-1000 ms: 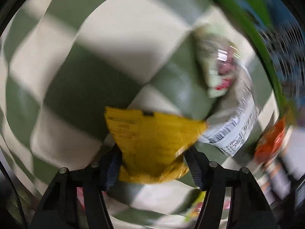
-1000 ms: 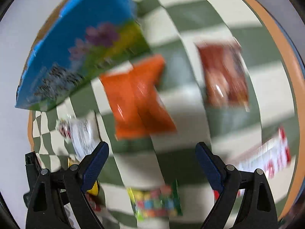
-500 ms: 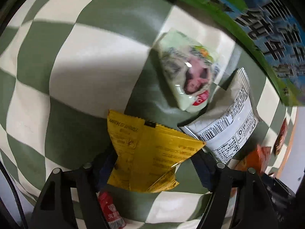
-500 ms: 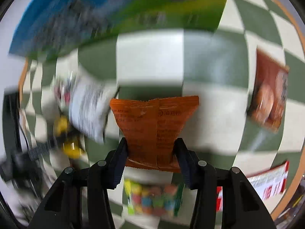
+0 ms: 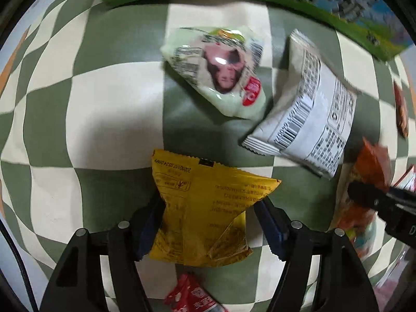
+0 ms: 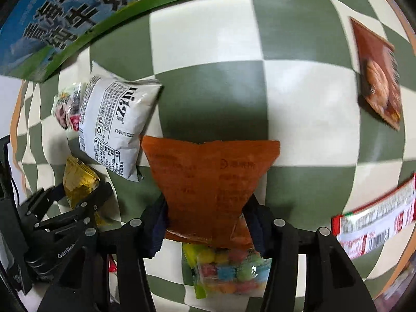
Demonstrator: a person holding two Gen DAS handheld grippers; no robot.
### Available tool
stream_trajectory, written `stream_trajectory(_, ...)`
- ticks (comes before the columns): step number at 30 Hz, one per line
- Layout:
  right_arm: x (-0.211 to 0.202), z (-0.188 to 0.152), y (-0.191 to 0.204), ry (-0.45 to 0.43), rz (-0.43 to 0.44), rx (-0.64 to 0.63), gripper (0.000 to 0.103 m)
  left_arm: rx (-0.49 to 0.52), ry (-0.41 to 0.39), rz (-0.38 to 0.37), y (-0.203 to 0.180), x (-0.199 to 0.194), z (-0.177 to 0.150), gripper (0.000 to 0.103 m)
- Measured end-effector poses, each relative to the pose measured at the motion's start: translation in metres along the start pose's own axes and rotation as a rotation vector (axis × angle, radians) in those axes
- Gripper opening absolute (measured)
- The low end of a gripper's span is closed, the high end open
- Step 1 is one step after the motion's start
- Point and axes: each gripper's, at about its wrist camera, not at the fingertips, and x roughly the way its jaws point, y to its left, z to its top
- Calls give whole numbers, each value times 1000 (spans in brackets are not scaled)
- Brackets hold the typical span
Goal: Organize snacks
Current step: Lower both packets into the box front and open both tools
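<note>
Your left gripper (image 5: 208, 223) is clamped on the yellow packet (image 5: 205, 208), pinched at its lower waist, its long axis running away from you over the checked cloth (image 5: 109, 104). Your right gripper (image 6: 208, 223) likewise holds the orange packet (image 6: 210, 182), same orientation.

Below the right jaws lies a candy bag (image 6: 228, 273). Just beyond both held packets sits the white packet (image 6: 117, 124), its long axis slanting, with the pale green packet (image 5: 221, 72) touching it on the far left side. A brown packet (image 6: 377, 72) and a red-striped bar (image 6: 374, 226) lie well apart to the right.

Farthest is the milk carton (image 6: 78, 18), ahead of both grippers; the left looks marginally nearer to the grouped packets in front of it.

Against half a second ago: both grips are unchanged, the left view has swung so the carton edge spans the top, and the right view has steadied.
</note>
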Motion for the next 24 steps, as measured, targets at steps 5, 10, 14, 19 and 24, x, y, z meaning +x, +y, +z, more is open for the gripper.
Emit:
stream_trajectory(5, -2, -14, -1, -11, -20, 29, 51, 5, -10, -10, 17, -9, -14, 56)
stream_trajectory(10, -13, -36, -8, -16, 1, -2, 49, -44, 3, -62, 43, -30, -2, 52)
stream_trajectory(14, -32, -44, 5, -45, 58, -23, 48, -39, -29, -94, 50, -69, -8, 52)
stream_trajectory(19, -82, -44, 12, -84, 169, -58, 48, -34, -119, -165, 49, -139, -1, 52)
stream_trajectory(24, -169, -23, 28, -187, 245, -122, 48, -40, -221, -263, 36, -203, 50, 52)
